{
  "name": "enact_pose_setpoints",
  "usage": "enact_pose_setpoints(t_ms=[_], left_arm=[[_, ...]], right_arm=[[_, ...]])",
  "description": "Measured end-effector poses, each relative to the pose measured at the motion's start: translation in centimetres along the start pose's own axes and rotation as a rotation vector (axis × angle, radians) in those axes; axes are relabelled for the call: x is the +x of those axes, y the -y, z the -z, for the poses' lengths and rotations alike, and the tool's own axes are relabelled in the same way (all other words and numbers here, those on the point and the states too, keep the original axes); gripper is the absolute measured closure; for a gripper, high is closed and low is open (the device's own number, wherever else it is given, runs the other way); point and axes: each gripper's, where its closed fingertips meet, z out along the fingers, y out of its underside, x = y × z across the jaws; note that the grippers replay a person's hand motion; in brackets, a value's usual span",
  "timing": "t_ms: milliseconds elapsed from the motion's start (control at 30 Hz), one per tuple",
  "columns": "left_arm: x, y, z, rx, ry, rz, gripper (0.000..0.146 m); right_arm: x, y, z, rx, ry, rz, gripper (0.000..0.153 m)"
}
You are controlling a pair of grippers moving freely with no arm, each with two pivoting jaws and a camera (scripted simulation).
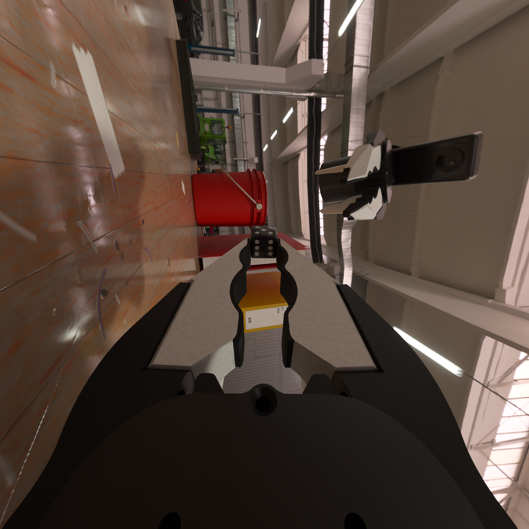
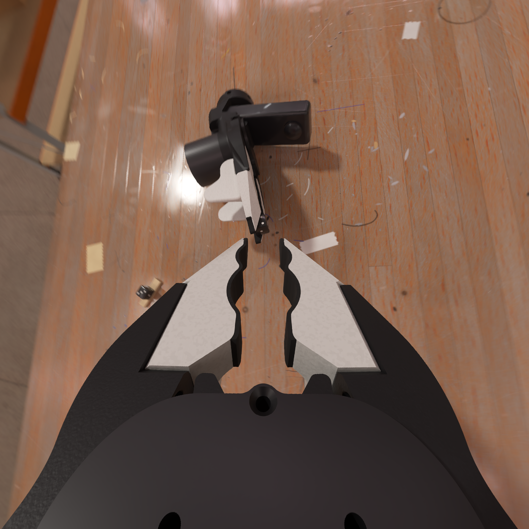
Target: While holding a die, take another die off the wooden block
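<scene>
So the left tongs are clamped on a black die, pinched right at the fingertips, white pips showing on the faces toward the camera. In the left wrist view everything's rolled sideways: the wood floor runs up the left, and past the die there's a red bucket with a wire handle, plus a green vehicle farther back. The right tongs are parted a bit with nothing between them, pointing down at the floor. From the right wrist view you can see the left tongs beyond the tips, die in their grip. The other die, also black, sits on the wooden block down on the floor, off to the left of the right tongs and well apart from them. Bits of tape and scuffs are scattered over the planks.
</scene>
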Motion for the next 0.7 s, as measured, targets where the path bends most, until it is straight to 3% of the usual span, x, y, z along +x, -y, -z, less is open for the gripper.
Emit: enact_pose_setpoints(t_ms=[100,333,400,533,700], left_arm=[[0.0,0.0,0.0,0.001,0.001,-0.002,0.13],[0.1,-0.4,0.1,-0.018,0.004,-0.05,0.13],[0.2,-0.7,0.0,-0.03,0.004,-0.076,0.13],[0.4,-1.3,-0.2,-0.058,0.003,-0.132,0.13],[0.7,-1.5,-0.4,-0.07,-0.01,-0.177,0.13]], right_arm=[[0.1,-0.4,0.8,0.105,0.032,-0.194,0.125],[-1.3,-5.4,-1.0,0.423,0.317,-0.925,0.089],[-1.7,-5.7,-1.7,0.491,0.353,-0.985,0.08],[-2.4,-4.6,-2.6,0.503,0.374,-0.939,0.064],[-2.9,-3.9,-3.7,0.469,0.399,-0.914,0.06]])
